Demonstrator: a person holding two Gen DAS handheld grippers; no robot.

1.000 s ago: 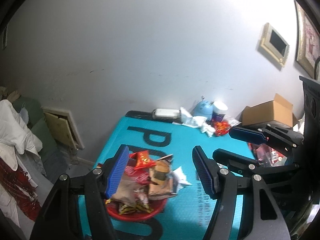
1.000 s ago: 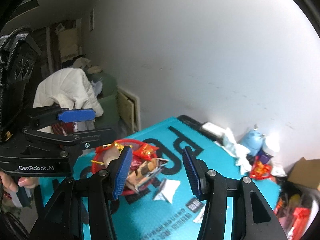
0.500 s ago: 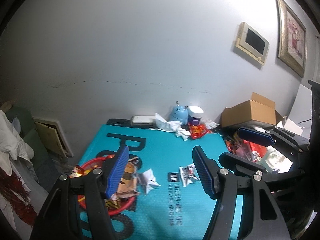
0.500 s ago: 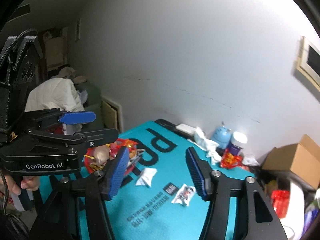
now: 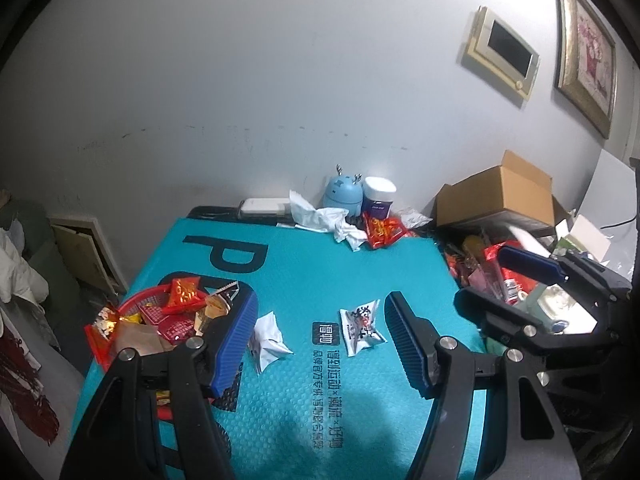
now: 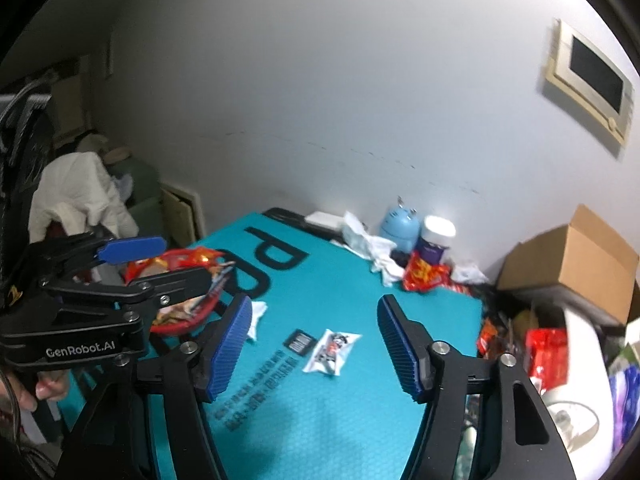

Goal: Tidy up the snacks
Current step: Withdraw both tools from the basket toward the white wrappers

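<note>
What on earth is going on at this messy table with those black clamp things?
A person is tidying snacks with a handheld gripper in each hand. The red basket at the left edge of the teal mat is already piled with packets. Both grippers are empty: the left gripper hangs open above the mat, and the right gripper is opening its fingers over a white snack packet lying loose. A crumpled white wrapper lies near the basket, and a red packet sits by the wall.
</note>
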